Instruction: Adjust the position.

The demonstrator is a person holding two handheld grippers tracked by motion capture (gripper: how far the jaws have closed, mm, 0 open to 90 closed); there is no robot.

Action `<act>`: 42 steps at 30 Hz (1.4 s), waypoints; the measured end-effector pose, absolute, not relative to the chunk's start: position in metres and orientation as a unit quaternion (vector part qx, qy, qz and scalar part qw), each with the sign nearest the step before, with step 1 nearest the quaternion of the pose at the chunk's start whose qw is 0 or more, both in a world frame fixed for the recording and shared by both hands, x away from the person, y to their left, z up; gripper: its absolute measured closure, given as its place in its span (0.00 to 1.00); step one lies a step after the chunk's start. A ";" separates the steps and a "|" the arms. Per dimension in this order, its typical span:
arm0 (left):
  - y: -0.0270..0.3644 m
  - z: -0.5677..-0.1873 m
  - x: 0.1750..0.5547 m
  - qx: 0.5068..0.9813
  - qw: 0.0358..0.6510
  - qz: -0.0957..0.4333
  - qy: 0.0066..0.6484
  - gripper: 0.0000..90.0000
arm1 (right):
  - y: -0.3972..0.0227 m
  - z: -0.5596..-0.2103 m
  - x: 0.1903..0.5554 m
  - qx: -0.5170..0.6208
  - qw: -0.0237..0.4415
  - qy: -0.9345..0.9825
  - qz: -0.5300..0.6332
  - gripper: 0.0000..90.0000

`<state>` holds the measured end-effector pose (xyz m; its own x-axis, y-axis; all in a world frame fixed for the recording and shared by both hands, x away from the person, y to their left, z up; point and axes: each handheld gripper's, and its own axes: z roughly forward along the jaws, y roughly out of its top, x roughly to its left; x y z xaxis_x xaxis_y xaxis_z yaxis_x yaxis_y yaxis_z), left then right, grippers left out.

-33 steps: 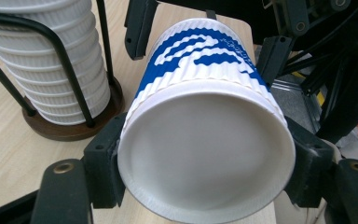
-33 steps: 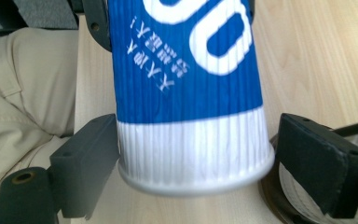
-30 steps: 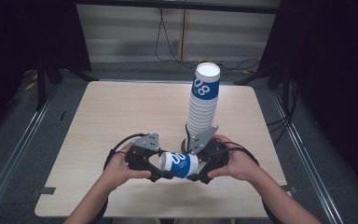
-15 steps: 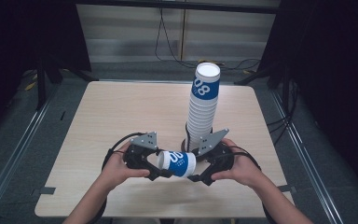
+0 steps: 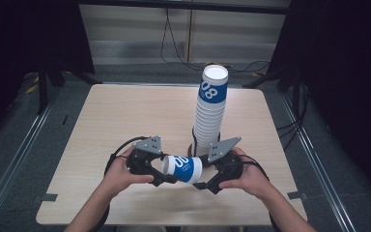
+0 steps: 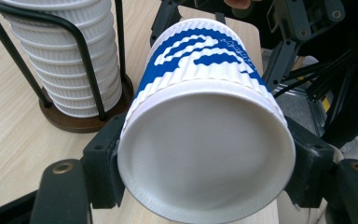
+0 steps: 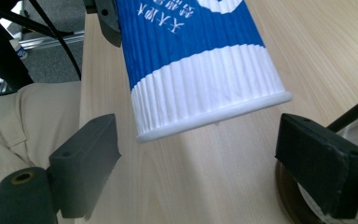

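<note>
High view: left gripper (image 5: 166,175) is clamping the base end of one blue-and-white paper cup (image 5: 182,169), jaws pressing both sides; right gripper (image 5: 204,182) is sitting at the cup's rim end with jaws spread wide, not gripping. The cup is lying on its side above the near middle of the table (image 5: 125,116), long axis running 9 to 3 o'clock, base toward 9. One tall stack of cups (image 5: 210,111) is standing at 1 o'clock from it in one wire holder (image 5: 195,145). Left gripper view: both black jaws are pinching the cup (image 6: 205,154), its closed base facing the camera, body pointing off toward 12; the stack (image 6: 70,56) is sitting at 10 o'clock. Right gripper view: jaws are standing well apart, the cup rim (image 7: 214,116) hanging between them, touching neither; the cup body is running up toward 12.
</note>
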<state>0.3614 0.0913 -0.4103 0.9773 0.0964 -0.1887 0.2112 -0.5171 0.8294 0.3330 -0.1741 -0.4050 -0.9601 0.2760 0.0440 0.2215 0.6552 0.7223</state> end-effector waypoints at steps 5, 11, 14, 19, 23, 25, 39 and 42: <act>0.092 -0.410 0.361 0.870 0.482 -0.058 0.088 0.32 | -0.174 -0.408 0.333 0.139 0.033 0.907 0.397 0.14; 0.092 -0.410 0.361 0.871 0.480 -0.056 0.085 0.32 | -0.174 -0.412 0.332 0.144 0.030 0.902 0.407 0.14; 0.091 -0.409 0.360 0.870 0.481 -0.059 0.085 0.32 | -0.174 -0.412 0.332 0.143 0.030 0.901 0.409 0.14; 0.091 -0.409 0.360 0.871 0.480 -0.058 0.084 0.32 | -0.173 -0.412 0.332 0.142 0.032 0.900 0.412 0.14; 0.091 -0.411 0.360 0.872 0.479 -0.058 0.082 0.32 | -0.173 -0.413 0.331 0.144 0.030 0.897 0.416 0.14; 0.090 -0.411 0.360 0.872 0.479 -0.061 0.082 0.32 | -0.173 -0.414 0.331 0.145 0.031 0.897 0.417 0.14; 0.088 -0.411 0.359 0.871 0.482 -0.063 0.077 0.32 | -0.174 -0.415 0.332 0.144 0.031 0.893 0.426 0.14; 0.087 -0.412 0.358 0.869 0.483 -0.065 0.080 0.32 | -0.173 -0.415 0.332 0.143 0.030 0.891 0.430 0.14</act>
<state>0.3578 0.0872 -0.4119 0.9788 0.0752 -0.1903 0.2013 -0.5204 0.8299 0.3316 -0.1726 -0.4152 -0.9571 0.2810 0.0703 0.2299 0.5889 0.7748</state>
